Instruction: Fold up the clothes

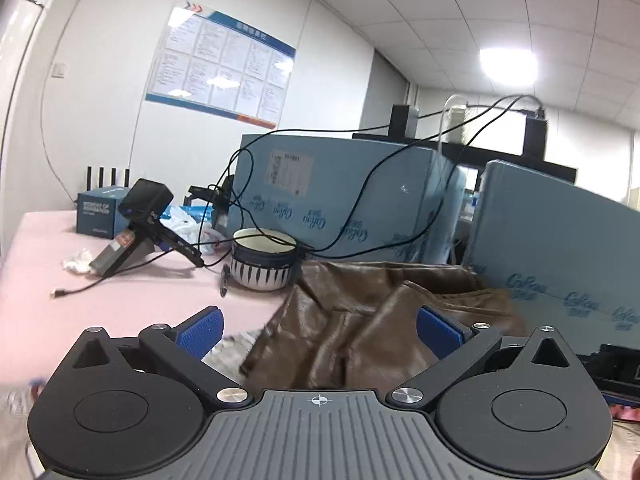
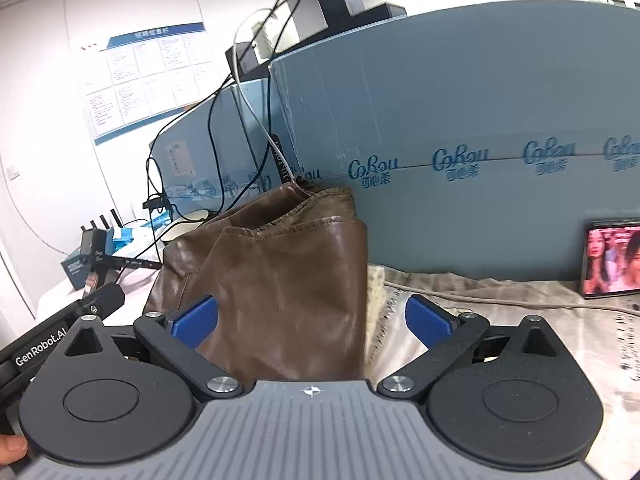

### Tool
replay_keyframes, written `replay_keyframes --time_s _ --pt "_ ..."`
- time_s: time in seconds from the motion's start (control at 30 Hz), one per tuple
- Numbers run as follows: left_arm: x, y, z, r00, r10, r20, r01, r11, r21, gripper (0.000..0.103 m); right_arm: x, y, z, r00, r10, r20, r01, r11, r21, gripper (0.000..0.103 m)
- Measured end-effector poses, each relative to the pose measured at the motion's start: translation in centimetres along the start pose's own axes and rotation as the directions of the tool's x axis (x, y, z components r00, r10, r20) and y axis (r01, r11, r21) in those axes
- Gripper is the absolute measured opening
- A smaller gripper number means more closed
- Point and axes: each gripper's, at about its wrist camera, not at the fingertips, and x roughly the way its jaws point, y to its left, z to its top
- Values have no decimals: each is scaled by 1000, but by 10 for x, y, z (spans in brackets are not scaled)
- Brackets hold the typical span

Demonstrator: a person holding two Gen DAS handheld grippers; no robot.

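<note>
A brown leather garment [image 1: 360, 320] lies crumpled on the table, folded over itself, ahead of my left gripper [image 1: 320, 326]. That gripper is open, its blue pads [image 1: 200, 330] wide apart above the garment's near edge, nothing between them. In the right wrist view the same garment [image 2: 280, 272] is heaped against a blue foam board, its hem up at the top. My right gripper [image 2: 312, 318] is open too, hovering over the garment's right edge; the left pad [image 2: 198, 320] is over leather, the right pad over a pale cloth [image 2: 460, 292].
A striped bowl [image 1: 262, 260] stands just behind the garment, with black cables, a camera handle [image 1: 140, 232] and a blue box [image 1: 98, 212] on the pink table [image 1: 120, 292]. Blue foam boards [image 2: 480, 160] wall off the back. A phone [image 2: 612, 256] leans at the right.
</note>
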Motion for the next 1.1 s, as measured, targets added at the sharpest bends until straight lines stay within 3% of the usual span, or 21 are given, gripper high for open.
replay_keyframes --time_s 0.3,0.63,0.93,1.03,1.1 --pt "-45 -21 -29 993 115 35 -116 993 29 103 -42 -20 -32 998 0 59 3 999 -44 103" --pt "-76 -48 -50 961 253 110 -262 962 73 103 -66 -36 -52 978 48 205 -25 993 -114 103" --pt "-85 -60 -59 932 305 194 -330 937 115 103 -78 -32 -64 927 48 372 25 982 -190 103" --pt "-89 -63 -63 924 310 224 -342 931 124 103 -77 -30 -70 921 47 387 42 975 -218 103" --pt "-89 -64 -65 927 297 228 -331 934 131 103 -73 -26 -73 927 36 373 62 967 -246 103"
